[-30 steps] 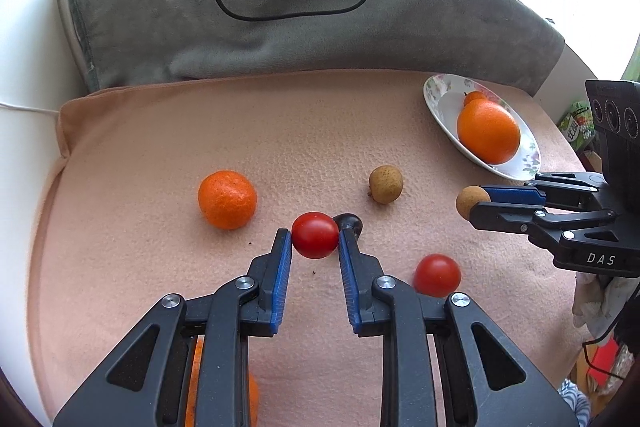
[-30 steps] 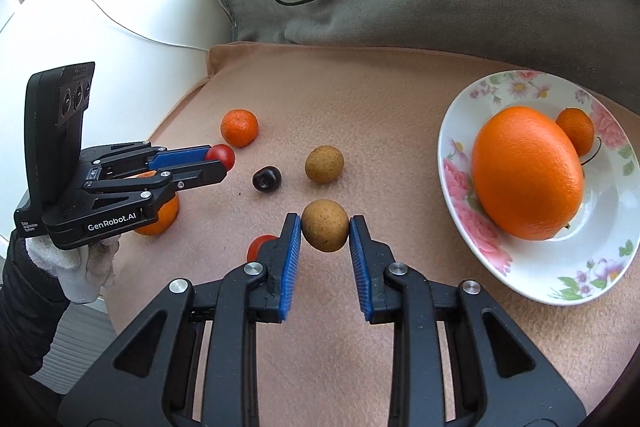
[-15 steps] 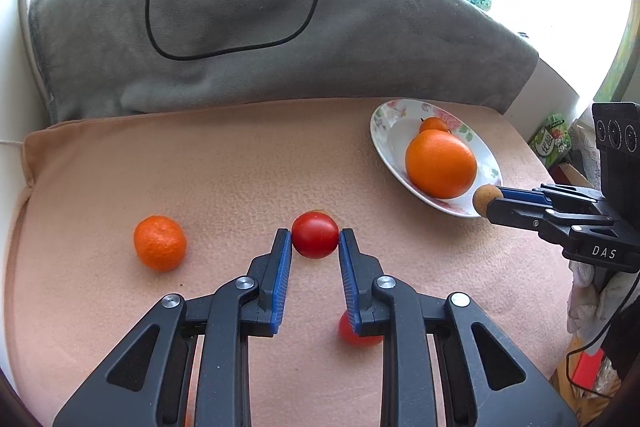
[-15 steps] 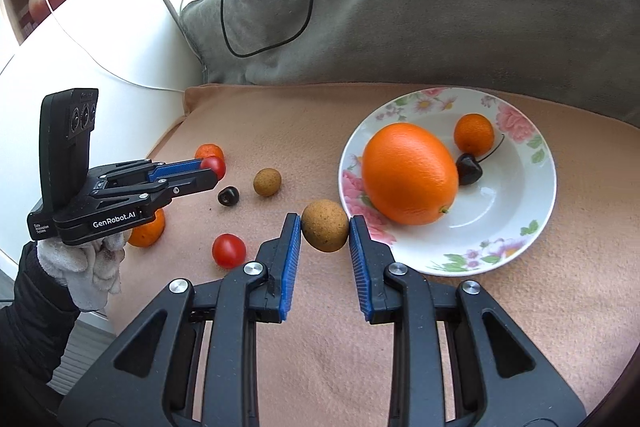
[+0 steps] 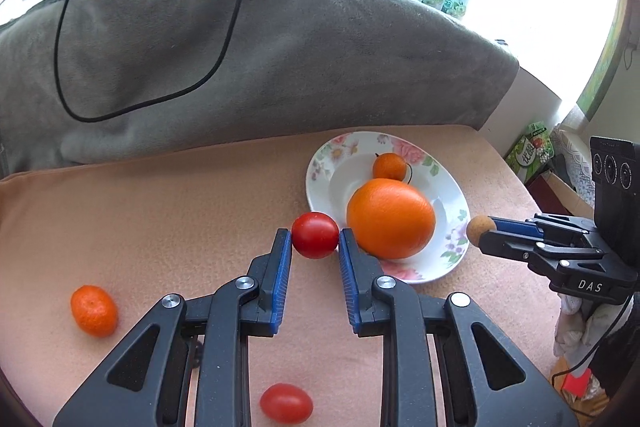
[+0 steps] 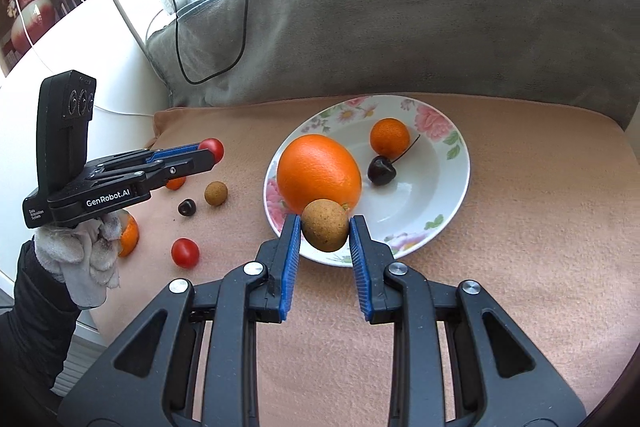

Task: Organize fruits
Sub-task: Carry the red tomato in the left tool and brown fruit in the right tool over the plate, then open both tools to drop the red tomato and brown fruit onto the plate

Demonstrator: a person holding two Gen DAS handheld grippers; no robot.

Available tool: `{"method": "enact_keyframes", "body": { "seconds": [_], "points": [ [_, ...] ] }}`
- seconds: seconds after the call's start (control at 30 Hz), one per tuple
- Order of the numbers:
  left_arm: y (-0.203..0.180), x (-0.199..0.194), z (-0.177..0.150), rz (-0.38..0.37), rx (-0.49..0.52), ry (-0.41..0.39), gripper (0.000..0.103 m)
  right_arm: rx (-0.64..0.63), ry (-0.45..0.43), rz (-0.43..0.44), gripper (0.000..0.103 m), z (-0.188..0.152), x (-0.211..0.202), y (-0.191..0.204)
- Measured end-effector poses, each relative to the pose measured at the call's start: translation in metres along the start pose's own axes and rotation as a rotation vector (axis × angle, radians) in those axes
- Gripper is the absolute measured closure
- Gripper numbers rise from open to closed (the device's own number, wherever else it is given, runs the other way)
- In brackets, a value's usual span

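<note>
My left gripper (image 5: 315, 247) is shut on a red cherry tomato (image 5: 315, 235), held above the cloth just left of the floral plate (image 5: 452, 187). My right gripper (image 6: 325, 233) is shut on a brown longan (image 6: 325, 230), held over the plate's near rim (image 6: 448, 211). The plate holds a large orange (image 6: 318, 173), a small mandarin (image 6: 389, 137) and a dark cherry (image 6: 381, 169). On the cloth lie a second tomato (image 6: 185, 252), a loose longan (image 6: 216, 193), a dark cherry (image 6: 187, 207) and a mandarin (image 5: 94, 311).
A peach cloth (image 5: 160, 219) covers the table. A grey blanket (image 5: 280, 59) with a black cable (image 5: 224, 39) rises behind it. Another mandarin (image 6: 129, 237) sits partly hidden behind the gloved left hand. The table drops off at the right edge (image 5: 516, 179).
Both grippers have moved toward the plate with their fruit. The right gripper's longan has gone from short of the plate to over its near rim. The left gripper's tomato is closer to the plate's left side.
</note>
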State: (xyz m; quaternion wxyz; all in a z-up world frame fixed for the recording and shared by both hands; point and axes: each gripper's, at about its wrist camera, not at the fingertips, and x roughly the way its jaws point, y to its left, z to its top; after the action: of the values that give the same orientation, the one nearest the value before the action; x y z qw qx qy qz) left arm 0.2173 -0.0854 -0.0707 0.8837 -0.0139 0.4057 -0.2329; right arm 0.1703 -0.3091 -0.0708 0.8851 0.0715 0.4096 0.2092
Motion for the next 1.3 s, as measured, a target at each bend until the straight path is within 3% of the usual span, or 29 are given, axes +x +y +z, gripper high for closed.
{"method": "enact_keyframes", "body": {
  "seconds": [0.53, 1.3],
  "points": [
    [-0.036, 0.042, 0.041, -0.026, 0.051, 0.004, 0.081, 0.028, -0.005, -0.023, 0.077, 0.006, 0.003, -0.022],
    [-0.040, 0.064, 0.054, -0.029, 0.041, 0.015, 0.080, 0.024, 0.022, -0.030, 0.077, 0.007, 0.019, -0.023]
  ]
}}
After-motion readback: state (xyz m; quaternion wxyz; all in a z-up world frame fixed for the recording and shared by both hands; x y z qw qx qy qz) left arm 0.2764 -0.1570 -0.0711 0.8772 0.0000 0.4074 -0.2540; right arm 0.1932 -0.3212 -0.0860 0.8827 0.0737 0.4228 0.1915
